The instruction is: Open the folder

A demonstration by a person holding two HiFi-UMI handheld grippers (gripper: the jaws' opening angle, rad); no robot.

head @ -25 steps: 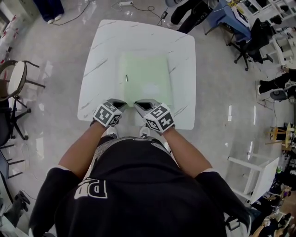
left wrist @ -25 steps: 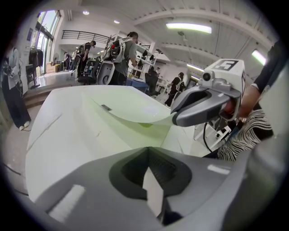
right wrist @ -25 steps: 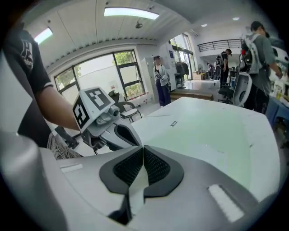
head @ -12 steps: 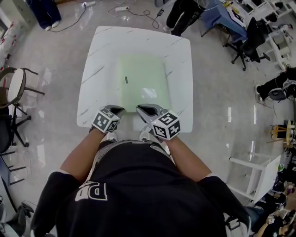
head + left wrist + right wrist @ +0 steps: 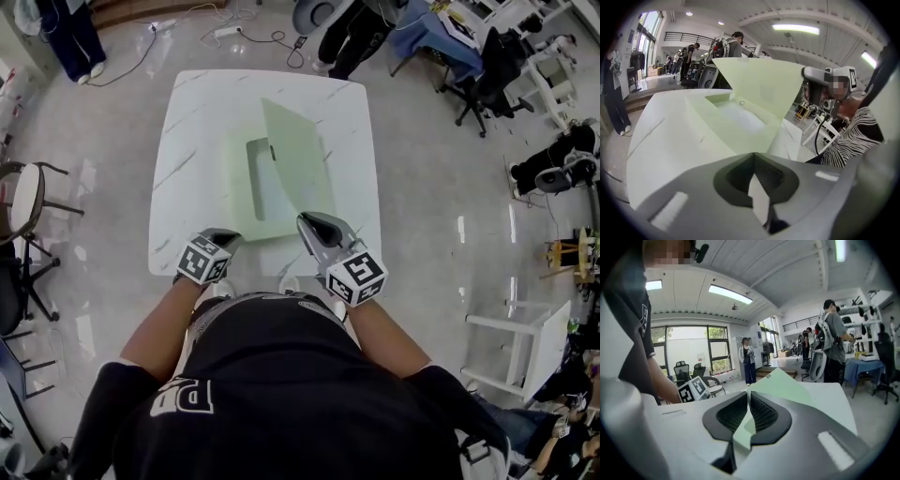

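My right gripper (image 5: 316, 221), jaws just loosening, pinches the half-raised cover (image 5: 298, 155) of the pale green plastic folder (image 5: 240, 208) while my left gripper (image 5: 228, 235) clamps its back sheet; laying it flat remains.

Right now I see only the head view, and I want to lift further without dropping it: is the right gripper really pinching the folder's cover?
Observer: Yes. In the right gripper view the green cover is pinched between the pads of the right gripper. Its jaws have just been opening slightly, with the cover between them.
Operator: And the left one?
Observer: The left gripper view shows the left gripper shut on a thin pale edge, seemingly the folder's lower leaf.
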